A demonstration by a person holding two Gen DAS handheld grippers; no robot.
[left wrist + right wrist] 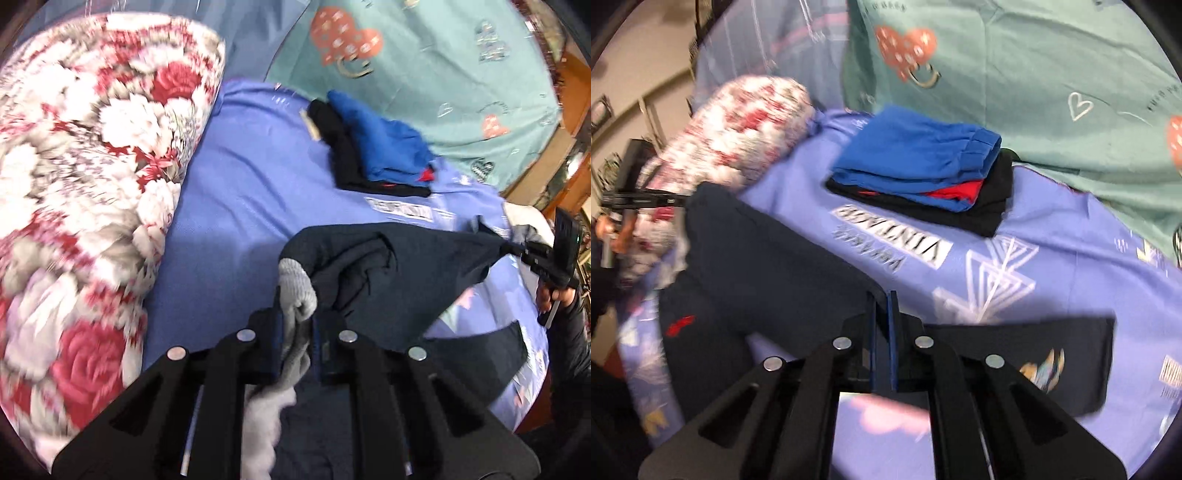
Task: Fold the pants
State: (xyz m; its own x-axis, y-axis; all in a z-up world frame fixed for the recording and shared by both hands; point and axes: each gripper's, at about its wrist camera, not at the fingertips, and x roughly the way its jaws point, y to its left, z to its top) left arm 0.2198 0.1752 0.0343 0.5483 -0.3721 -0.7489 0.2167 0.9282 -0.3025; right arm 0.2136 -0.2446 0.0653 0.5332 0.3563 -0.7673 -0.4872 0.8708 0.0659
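Observation:
Dark navy pants [406, 266] with a pale grey inner lining [297, 291] hang lifted over the blue bedsheet [240, 206]. My left gripper [297, 325] is shut on the pants where the grey lining shows. The right gripper shows at the right in the left wrist view [517, 251], pinching the far corner of the pants. In the right wrist view my right gripper [882, 314] is shut on the navy pants [757, 258], which stretch away to the left and carry a small red logo [677, 325]. The left gripper's body [635, 195] shows at the far left.
A stack of folded clothes, blue on black with some red [923, 166], lies on the sheet beyond the pants. A rolled floral quilt [81, 177] lies along the left. A teal heart-print blanket [1052, 92] covers the back. Wooden furniture [576, 110] stands at the right.

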